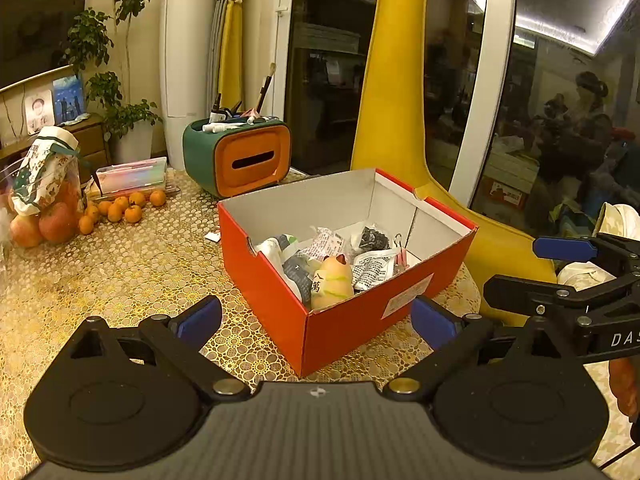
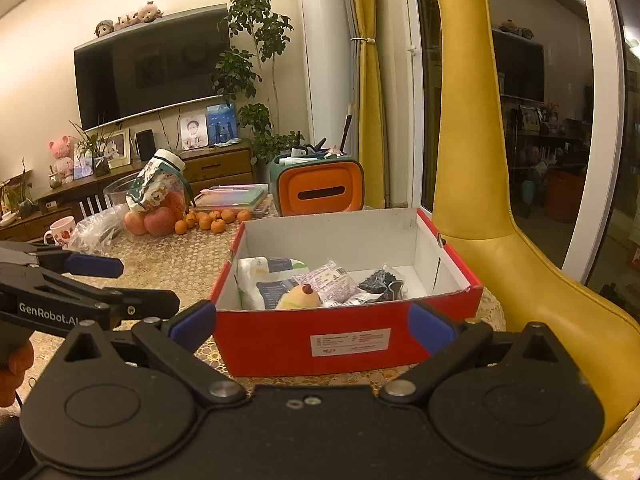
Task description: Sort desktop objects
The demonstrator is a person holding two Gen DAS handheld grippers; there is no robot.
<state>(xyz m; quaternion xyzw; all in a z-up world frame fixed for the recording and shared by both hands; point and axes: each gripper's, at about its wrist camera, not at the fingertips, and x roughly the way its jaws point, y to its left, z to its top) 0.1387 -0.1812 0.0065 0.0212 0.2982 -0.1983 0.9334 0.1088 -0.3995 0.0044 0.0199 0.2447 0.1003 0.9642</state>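
A red cardboard box [image 1: 280,304] [image 2: 280,340] stands open on the lace-covered table [image 1: 132,272]. Inside lie several snack packets [image 1: 372,264] [image 2: 332,280], a dark packet [image 2: 380,280] and a peach-coloured toy [image 1: 332,280] [image 2: 298,298]. My left gripper [image 1: 316,320] hangs open just in front of the box's near corner, nothing between its blue pads. My right gripper [image 2: 312,324] is also open and empty, facing the box's labelled front wall. Each gripper shows at the edge of the other's view: the right gripper [image 1: 532,268] and the left gripper [image 2: 132,284].
Behind the box stands a green and orange tissue holder [image 1: 240,156] [image 2: 316,188] with pens. Small oranges [image 1: 120,208], apples [image 1: 44,228], a bag and a clear pencil case [image 1: 132,176] fill the table's left. A yellow chair [image 2: 500,220] rises on the right.
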